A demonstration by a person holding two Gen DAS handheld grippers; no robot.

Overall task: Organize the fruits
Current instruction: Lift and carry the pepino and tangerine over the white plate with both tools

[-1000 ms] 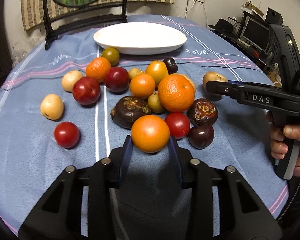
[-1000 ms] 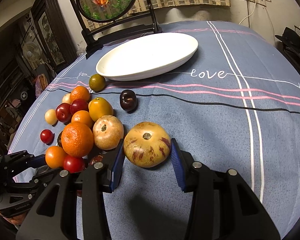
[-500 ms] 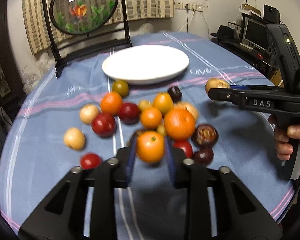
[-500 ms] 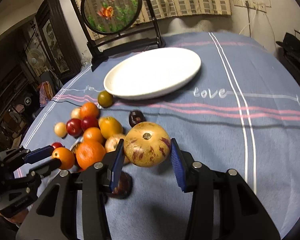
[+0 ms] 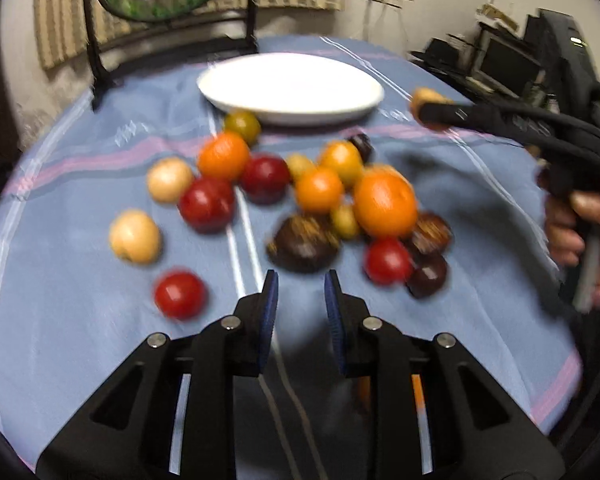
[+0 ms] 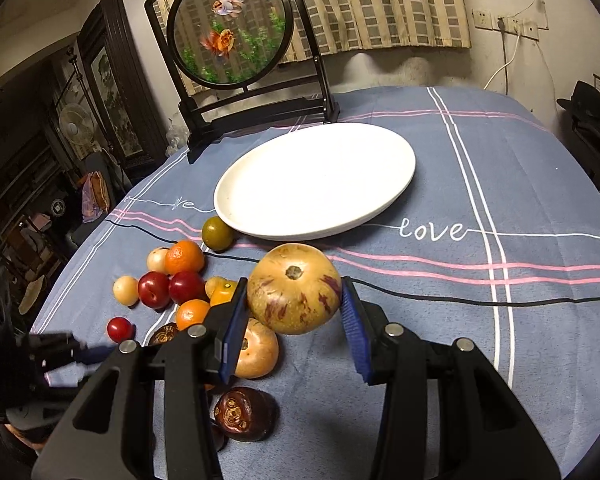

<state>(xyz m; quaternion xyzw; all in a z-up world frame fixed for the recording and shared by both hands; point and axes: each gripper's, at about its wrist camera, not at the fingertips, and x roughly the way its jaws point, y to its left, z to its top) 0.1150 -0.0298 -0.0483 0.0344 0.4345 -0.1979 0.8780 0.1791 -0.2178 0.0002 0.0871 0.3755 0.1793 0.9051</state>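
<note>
My right gripper (image 6: 294,312) is shut on a large tan fruit with purple streaks (image 6: 293,289) and holds it above the cloth, short of the empty white plate (image 6: 396,184). My left gripper (image 5: 298,300) is open and holds nothing; an orange blur (image 5: 418,392) shows below its right finger. Ahead of it lies a pile of fruits: a big orange (image 5: 385,204), a dark brown fruit (image 5: 303,242), red tomatoes (image 5: 180,294) and plums (image 5: 207,203). The left wrist view is blurred. The plate also shows there (image 5: 364,98).
A framed round goldfish screen (image 6: 230,26) stands behind the plate at the table's far edge. A green fruit (image 6: 217,233) lies against the plate's near rim. A tan fruit (image 6: 256,350) and a dark fruit (image 6: 246,414) lie under my right gripper.
The small orange is gone from between my left gripper's fingers, and an orange blur shows beneath them. My right gripper has lifted the tan fruit and moved toward the plate.
</note>
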